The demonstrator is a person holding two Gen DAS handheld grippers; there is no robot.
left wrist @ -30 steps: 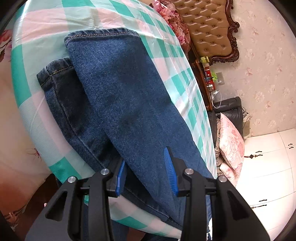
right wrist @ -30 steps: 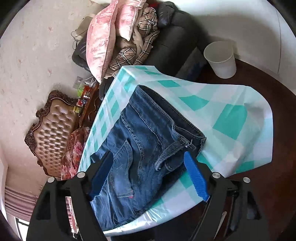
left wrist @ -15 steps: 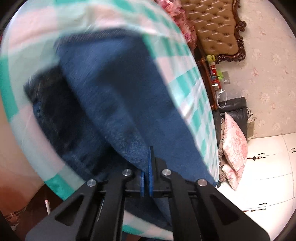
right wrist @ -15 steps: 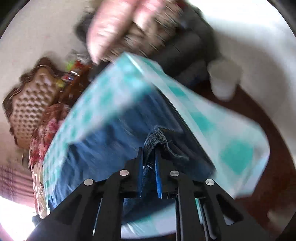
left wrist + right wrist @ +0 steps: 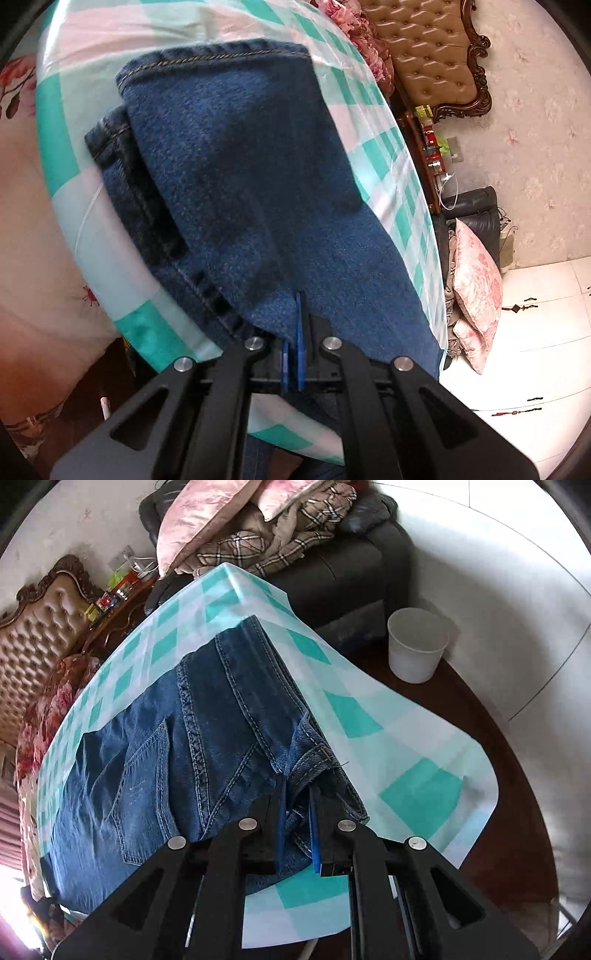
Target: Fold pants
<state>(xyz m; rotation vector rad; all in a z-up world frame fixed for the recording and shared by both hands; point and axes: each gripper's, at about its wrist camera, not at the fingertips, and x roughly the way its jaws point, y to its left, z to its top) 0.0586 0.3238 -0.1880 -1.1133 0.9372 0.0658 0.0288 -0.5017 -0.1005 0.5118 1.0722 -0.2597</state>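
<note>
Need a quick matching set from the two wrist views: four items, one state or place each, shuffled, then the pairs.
1. left gripper
2. right gripper
3. white cup
4. pink pillow

A. stands on the dark wood beside the checked tablecloth
B. clamped on the jeans at the waistband
C. leans against a dark sofa
D. clamped on the edge of a jeans leg

Pairs: 1-D, 2-B, 3-A, 4-C

Dark blue pants (image 5: 236, 177); teal-and-white checked cloth (image 5: 369, 103); blue-padded tongs (image 5: 293, 332)
</note>
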